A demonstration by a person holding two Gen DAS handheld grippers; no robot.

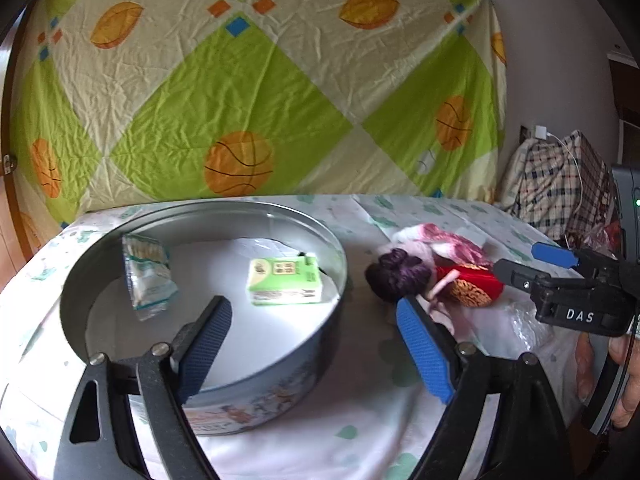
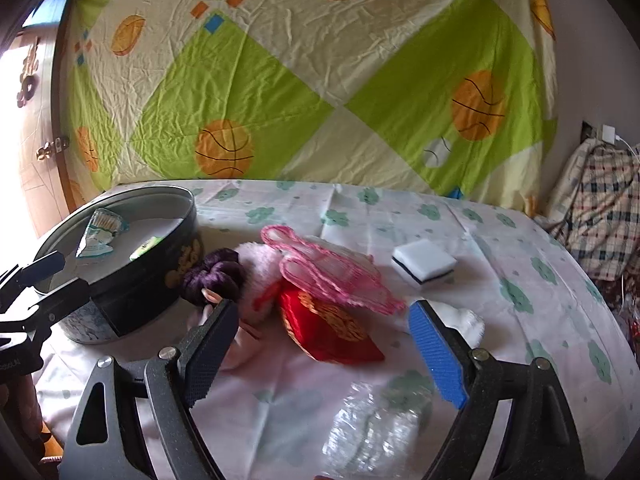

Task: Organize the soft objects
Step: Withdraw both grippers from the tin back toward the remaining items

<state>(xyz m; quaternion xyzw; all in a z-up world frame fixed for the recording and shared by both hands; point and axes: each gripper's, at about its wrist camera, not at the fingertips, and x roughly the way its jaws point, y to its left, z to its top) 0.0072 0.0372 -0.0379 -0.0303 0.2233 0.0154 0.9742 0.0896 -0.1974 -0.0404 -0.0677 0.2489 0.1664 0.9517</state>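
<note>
On the bed, a white sheet (image 2: 360,208) printed with pale green flowers covered everything, and behind it hung a green-and-cream cloth (image 1: 240,92) patterned with orange basketballs. A plaid bundle (image 1: 560,188) sat at the far right.

The round metal tin (image 1: 304,344), dark on the outside with printed figures and gold characters too blurred to read, stood at the left. Inside lay a green tissue pack (image 1: 286,282) whose label could not be made out, and a clear crinkled packet (image 1: 148,280) leaning on the wall.

Just beside the tin lay the doll (image 2: 296,300), on its side: purple hair bun, red dress with gold pattern, a pink-edged fan-like piece on top, white fluffy trim. Beyond it sat a white sponge (image 2: 424,264) with a dark base; near the doll a white sock (image 2: 464,320), and closer a clear plastic wrapper (image 2: 376,432).

The left gripper (image 1: 316,344) stood wide over the tin's rim, holding nothing. The right gripper (image 2: 324,348), marked "DAS" in the left view, was likewise spread wide, empty, with the doll just ahead between its fingers.
</note>
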